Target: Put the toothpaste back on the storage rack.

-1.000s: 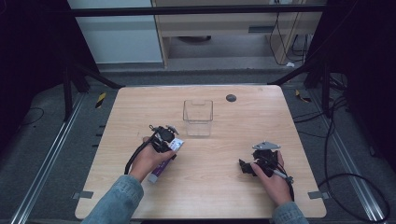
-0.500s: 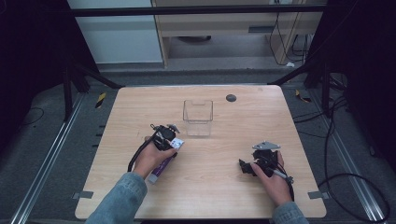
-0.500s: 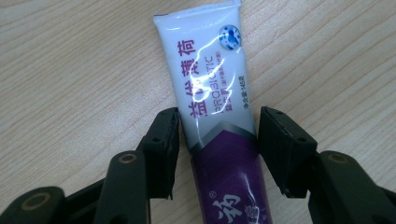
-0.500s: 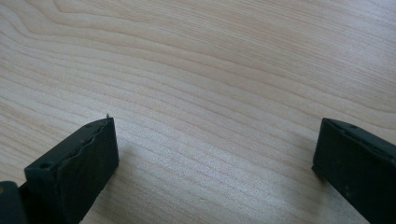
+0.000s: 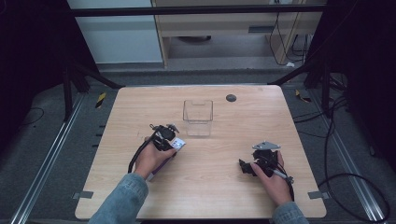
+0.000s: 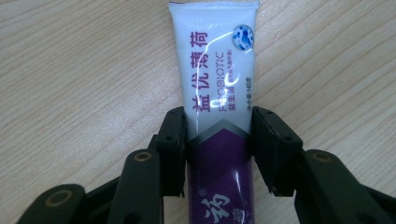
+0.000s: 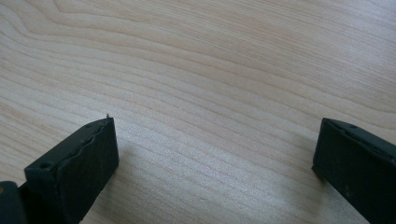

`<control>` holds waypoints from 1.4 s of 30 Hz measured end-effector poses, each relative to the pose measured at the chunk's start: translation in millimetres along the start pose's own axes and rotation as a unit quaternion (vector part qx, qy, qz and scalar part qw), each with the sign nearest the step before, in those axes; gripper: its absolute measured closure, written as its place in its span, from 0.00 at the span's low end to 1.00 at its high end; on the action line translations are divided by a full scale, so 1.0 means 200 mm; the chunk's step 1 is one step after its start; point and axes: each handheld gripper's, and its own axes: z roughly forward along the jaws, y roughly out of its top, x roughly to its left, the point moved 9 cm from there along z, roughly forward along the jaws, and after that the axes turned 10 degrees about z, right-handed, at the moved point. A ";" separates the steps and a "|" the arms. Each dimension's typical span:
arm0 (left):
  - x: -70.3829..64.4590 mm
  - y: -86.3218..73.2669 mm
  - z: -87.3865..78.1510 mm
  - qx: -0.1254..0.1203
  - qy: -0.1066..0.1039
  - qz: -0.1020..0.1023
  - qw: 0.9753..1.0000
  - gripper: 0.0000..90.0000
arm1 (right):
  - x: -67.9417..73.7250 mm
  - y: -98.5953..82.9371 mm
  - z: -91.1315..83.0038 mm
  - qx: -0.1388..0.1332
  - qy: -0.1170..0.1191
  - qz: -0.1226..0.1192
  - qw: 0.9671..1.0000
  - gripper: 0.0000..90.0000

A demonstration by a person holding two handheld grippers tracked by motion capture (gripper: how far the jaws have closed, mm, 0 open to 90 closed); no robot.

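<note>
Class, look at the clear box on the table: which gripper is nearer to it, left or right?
Left. The left gripper sits just beside the clear box, toward its near-left corner, jaws around a tube. The right gripper is farther off, toward the near right.

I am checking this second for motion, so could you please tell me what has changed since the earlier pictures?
Nothing has visibly changed. The left gripper stays over the toothpaste tube, its jaws against the tube's sides, and the right gripper remains open above the bare table. The clear container has not moved.
</note>
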 end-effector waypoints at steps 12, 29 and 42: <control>-0.01 0.00 -0.01 -0.003 -0.004 0.006 1.000 0.73 | 0.00 0.00 0.00 -0.001 -0.001 -0.004 1.000 0.00; -0.02 -0.01 -0.05 -0.017 0.000 0.018 1.000 0.87 | 0.00 0.00 0.00 0.000 -0.001 -0.002 1.000 0.00; 0.02 0.01 -0.23 -0.090 0.009 0.005 0.996 0.88 | 0.00 0.00 0.00 -0.001 -0.001 -0.005 1.000 0.00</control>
